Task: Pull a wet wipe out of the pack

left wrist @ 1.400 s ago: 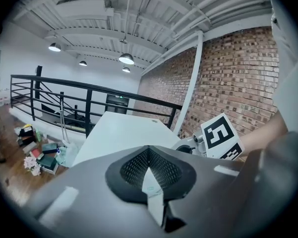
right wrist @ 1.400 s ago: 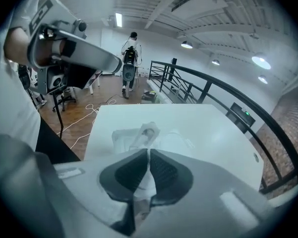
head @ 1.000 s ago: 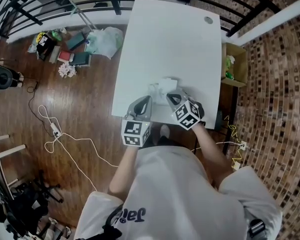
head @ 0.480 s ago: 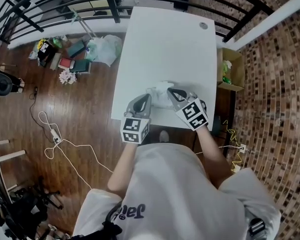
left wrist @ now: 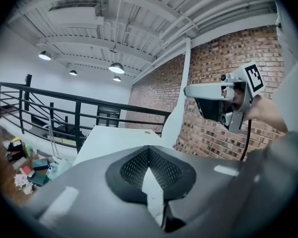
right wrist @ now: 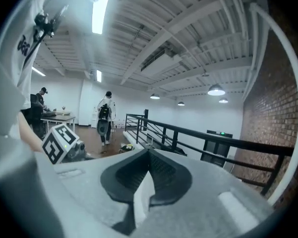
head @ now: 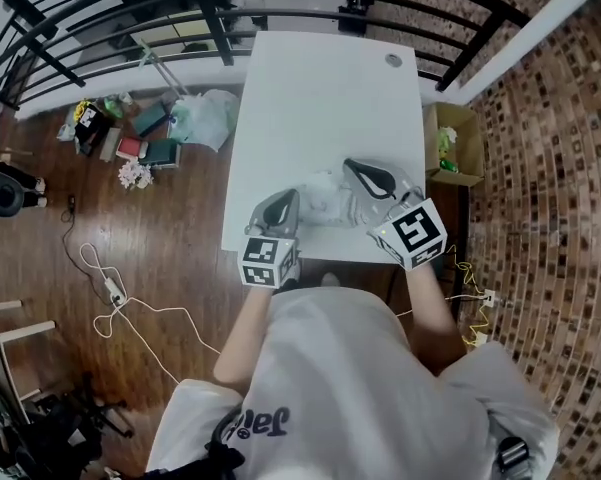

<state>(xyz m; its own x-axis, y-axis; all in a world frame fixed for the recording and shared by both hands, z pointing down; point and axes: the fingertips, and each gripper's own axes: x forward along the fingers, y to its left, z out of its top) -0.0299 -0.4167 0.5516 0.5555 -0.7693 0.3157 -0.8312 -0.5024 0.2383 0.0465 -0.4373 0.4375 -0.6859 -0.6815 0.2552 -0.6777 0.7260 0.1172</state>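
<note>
Wet wipe (head: pixel 342 200) shows as a crumpled white band over the near edge of the table (head: pixel 320 98). It is strung between the two grippers, with the pack (head: pixel 312 196) at its left end, as far as I can tell. Over the last second the right gripper (head: pixel 355 168) has swung out rightward and up while the left gripper (head: pixel 290 198) has stayed put. The gap is wider, so I judge the sheet is coming out. From above, neither grip can be read. The left gripper view shows its jaws pressed on a white edge, likely the pack, with the right gripper raised before the brick wall (left wrist: pixel 223 58). The right gripper view shows its jaws nipping white, likely the wet wipe.
</note>
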